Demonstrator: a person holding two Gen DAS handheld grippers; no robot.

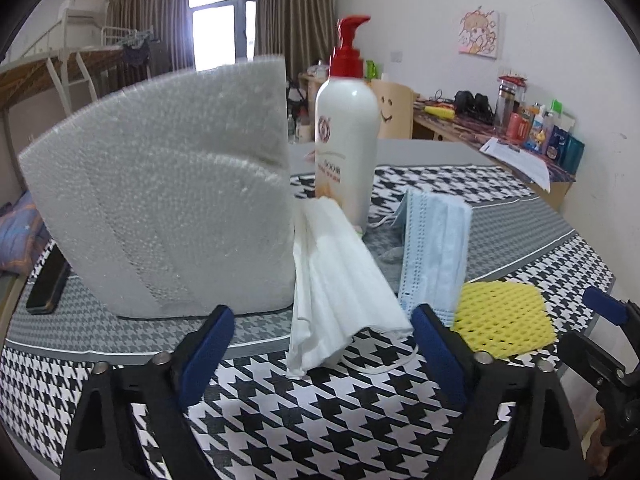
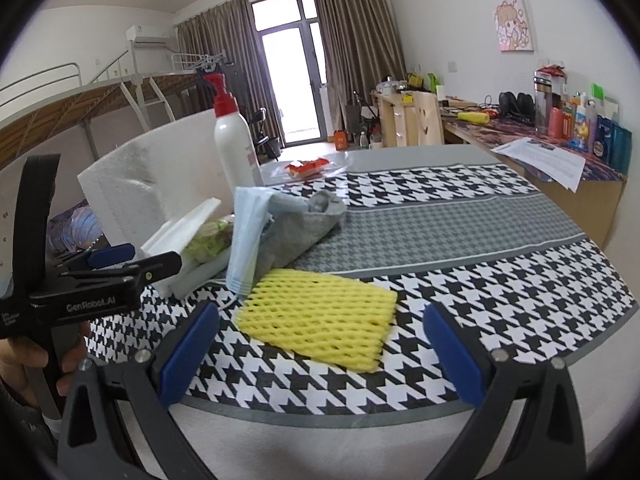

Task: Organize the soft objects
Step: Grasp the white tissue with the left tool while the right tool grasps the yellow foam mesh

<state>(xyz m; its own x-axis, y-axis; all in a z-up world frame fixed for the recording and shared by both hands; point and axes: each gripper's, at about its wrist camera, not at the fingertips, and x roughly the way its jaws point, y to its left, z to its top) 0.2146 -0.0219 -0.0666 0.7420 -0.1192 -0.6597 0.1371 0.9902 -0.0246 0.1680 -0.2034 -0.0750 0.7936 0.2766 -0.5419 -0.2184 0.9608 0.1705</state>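
A white pleated face mask (image 1: pixel 340 280) leans upright on the houndstooth tablecloth (image 1: pixel 320 400). It stands between the fingertips of my left gripper (image 1: pixel 322 314), which is open, and the pads do not touch it. To its right a stack of light blue masks (image 1: pixel 436 248) stands on edge, with a yellow foam net (image 1: pixel 504 320) lying flat beyond. In the right wrist view my right gripper (image 2: pixel 320 314) is open just in front of the yellow foam net (image 2: pixel 316 320), with nothing gripped. A grey sock (image 2: pixel 304 228) lies behind the blue masks (image 2: pixel 248 236).
A large white foam block (image 1: pixel 160 200) stands at the left with a red-capped pump bottle (image 1: pixel 348 128) behind the masks. A black phone (image 1: pixel 48 280) lies at the far left. A red packet (image 2: pixel 306 168) sits at the back; a cluttered desk (image 2: pixel 560 152) stands to the right.
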